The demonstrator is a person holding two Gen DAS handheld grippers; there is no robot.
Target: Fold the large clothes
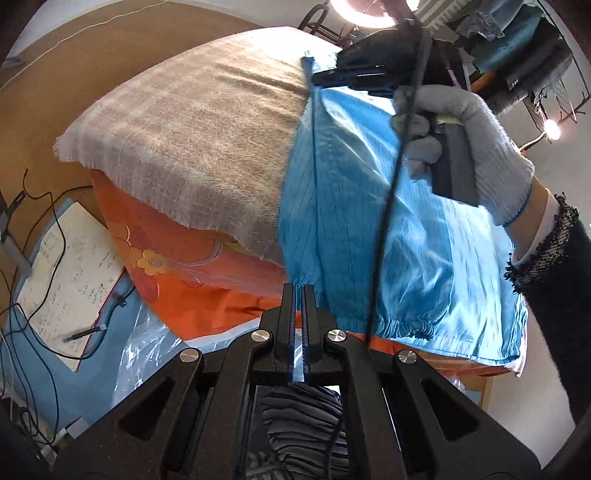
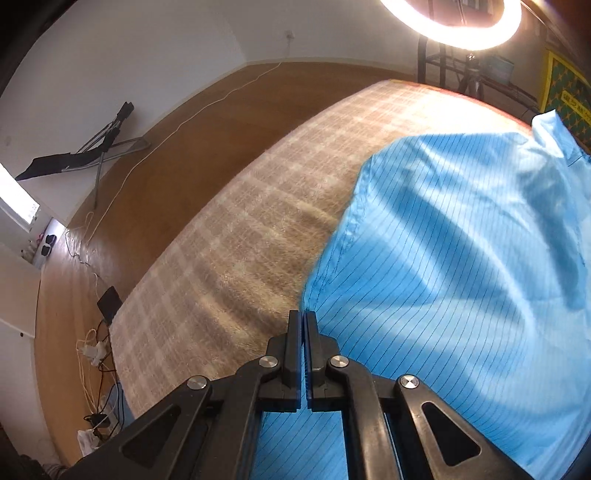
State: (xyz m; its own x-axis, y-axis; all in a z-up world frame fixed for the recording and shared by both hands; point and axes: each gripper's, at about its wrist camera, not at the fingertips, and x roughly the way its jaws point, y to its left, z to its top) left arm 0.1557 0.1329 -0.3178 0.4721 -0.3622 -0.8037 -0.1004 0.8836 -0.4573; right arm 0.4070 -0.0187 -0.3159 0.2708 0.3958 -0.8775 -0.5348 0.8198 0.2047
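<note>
just ahead of the right hand-held gripper [image 2: 303, 325] (jaws pinching its edge) the blue garment [image 2: 461, 277] lies on the blanket [image 2: 229, 236]; left hand-held gripper [image 1: 299, 295] pressed together, likewise pinching its hem; mid-fold, next carry it across.

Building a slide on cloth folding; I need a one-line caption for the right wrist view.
Right gripper, fingers closed, at the edge of a blue pinstriped garment spread over a beige plaid blanket.

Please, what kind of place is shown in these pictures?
Probably a room in a home, set up for recording. A blue pinstriped garment lies on a beige checked blanket above a wooden floor, lit by a glowing ring lamp.
</note>
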